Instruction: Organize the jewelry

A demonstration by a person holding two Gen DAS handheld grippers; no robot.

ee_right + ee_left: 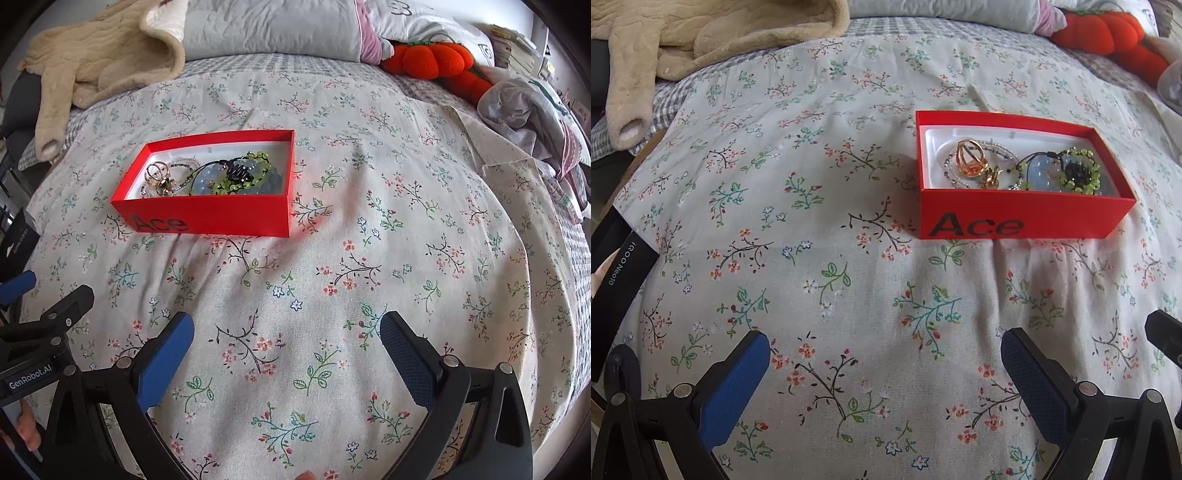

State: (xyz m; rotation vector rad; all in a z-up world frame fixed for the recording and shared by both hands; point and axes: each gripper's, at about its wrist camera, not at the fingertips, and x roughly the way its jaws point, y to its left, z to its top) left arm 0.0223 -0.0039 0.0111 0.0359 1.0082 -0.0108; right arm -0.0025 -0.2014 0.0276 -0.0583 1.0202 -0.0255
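Note:
A red box marked "Ace" (pixel 1027 218) sits on the floral bedspread; it also shows in the right wrist view (pixel 210 216). Inside lie a gold cage ring (pixel 969 158), a clear beaded bracelet (pixel 1001 149), a pale blue bead bracelet (pixel 1039 173) and a green beaded piece with a dark centre (pixel 1078 173). My left gripper (pixel 884 354) is open and empty, low over the cloth, well short of the box. My right gripper (pixel 286 332) is open and empty, in front and to the right of the box.
A beige fleece garment (pixel 96 62) lies at the back left. Pillows (pixel 266 29) and a red-orange plush (pixel 436 61) line the back. Crumpled clothes (pixel 532 107) lie at the right. A black box (pixel 618 273) sits at the left edge.

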